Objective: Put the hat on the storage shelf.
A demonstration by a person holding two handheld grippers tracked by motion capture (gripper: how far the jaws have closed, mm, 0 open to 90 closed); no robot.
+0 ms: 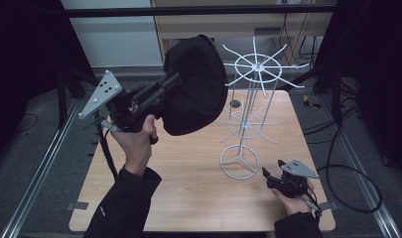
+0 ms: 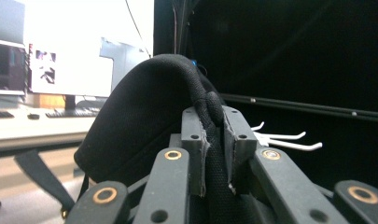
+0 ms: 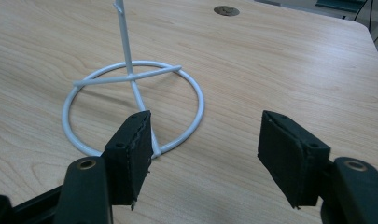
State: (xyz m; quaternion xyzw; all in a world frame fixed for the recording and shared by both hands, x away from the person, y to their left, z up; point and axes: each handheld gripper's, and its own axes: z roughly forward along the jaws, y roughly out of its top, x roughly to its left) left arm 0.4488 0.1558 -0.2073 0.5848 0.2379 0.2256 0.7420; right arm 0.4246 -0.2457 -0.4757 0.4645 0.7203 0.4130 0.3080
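Note:
A black fabric cap (image 1: pixel 196 84) hangs in the air over the table's back left, held up by my left gripper (image 1: pixel 171 85), which is shut on its edge. In the left gripper view the pads pinch the cap's thick seam (image 2: pixel 213 140), and the cap's dome (image 2: pixel 144 121) bulges to the left. A white wire stand (image 1: pixel 248 114) with radiating hook arms rises just right of the cap. My right gripper (image 1: pixel 273 171) rests open near the table's front right, beside the stand's ring base (image 3: pixel 130 107), with nothing between its jaws.
The wooden table (image 1: pixel 188 193) has a small round grommet (image 1: pixel 234 103) near the back. A dark strap (image 2: pixel 42 175) dangles below the cap. Metal rails (image 1: pixel 37 178) run along both sides of the table, and cables (image 1: pixel 357 188) lie on the floor at right.

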